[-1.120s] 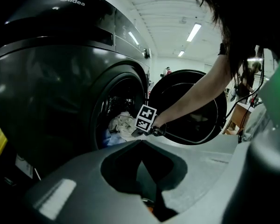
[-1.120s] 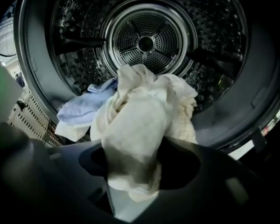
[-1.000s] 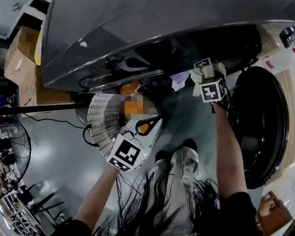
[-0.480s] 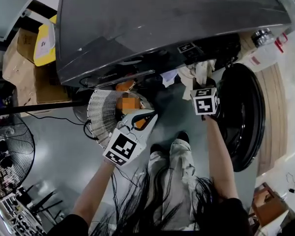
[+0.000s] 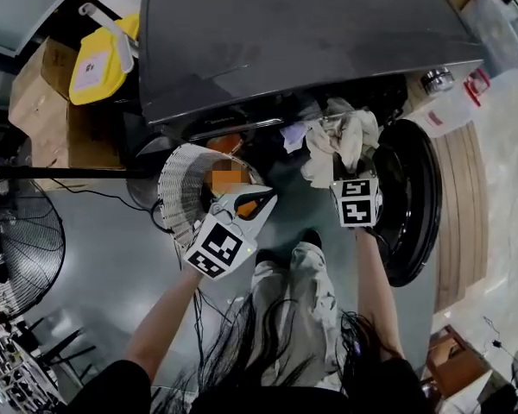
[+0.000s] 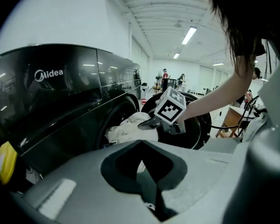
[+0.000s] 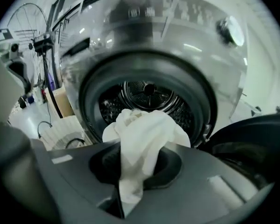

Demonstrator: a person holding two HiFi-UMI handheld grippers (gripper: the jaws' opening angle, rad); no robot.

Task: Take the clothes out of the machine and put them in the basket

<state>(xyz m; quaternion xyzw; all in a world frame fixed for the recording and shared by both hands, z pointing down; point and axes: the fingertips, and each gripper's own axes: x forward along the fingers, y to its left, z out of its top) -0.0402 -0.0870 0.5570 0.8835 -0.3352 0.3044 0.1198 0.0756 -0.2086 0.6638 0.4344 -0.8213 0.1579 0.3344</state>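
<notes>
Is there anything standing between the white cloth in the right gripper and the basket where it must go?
Only the left gripper: in the head view it hangs at the basket's right rim, on the straight path from the white cloth. Nothing else visible blocks it.

Left gripper [image 5: 257,203]: pale grey shell, orange inner parts, tapered jaws.
Right gripper [image 5: 356,178]: grey jaws.
Marker cubes: white, with black square patterns; left cube [image 5: 214,250], right cube [image 5: 356,202].
Hair [image 5: 268,352]: long, dark, in loose strands.
Sleeves [image 5: 112,391]: short, black.
Trousers [image 5: 298,287]: light, creased.
Shoes [image 5: 311,236]: dark.
</notes>
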